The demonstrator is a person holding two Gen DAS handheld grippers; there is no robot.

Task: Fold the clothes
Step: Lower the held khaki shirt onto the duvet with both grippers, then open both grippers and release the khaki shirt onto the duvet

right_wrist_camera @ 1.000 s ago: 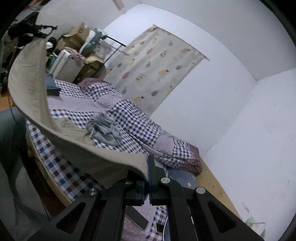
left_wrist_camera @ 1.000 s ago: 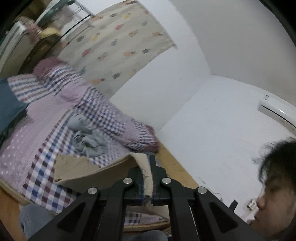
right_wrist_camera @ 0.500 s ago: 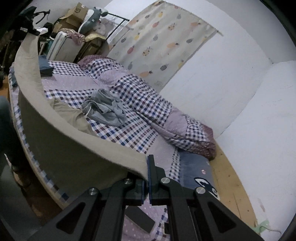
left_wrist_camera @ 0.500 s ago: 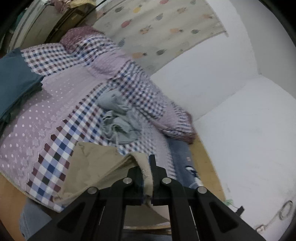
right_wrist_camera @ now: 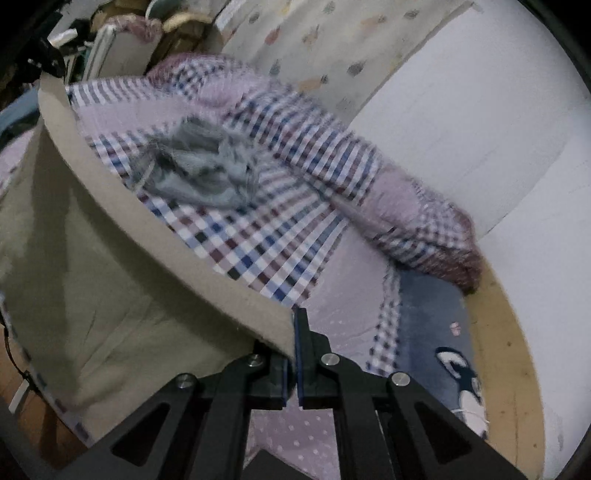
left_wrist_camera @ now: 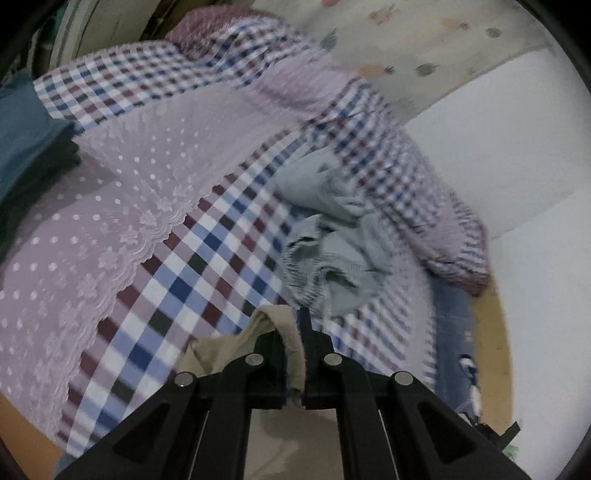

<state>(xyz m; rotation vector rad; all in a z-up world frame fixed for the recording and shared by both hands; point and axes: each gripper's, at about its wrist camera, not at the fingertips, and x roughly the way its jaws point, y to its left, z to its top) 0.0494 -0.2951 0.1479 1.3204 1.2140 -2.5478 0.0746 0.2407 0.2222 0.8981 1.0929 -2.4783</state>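
Home bedroom: bed (left_wrist_camera: 207, 236) under checked and dotted bedding, fruit-print curtain (right_wrist_camera: 332, 44), white walls, stacked boxes (right_wrist_camera: 173, 33) in corner.

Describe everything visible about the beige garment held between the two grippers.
The beige garment is plain, matte woven cloth with a thick hemmed edge. The left gripper and the right gripper are each shut on an edge of it. In the right wrist view that edge stretches in a taut band, the body hanging below over the checked bedspread. Its lower end is hidden.
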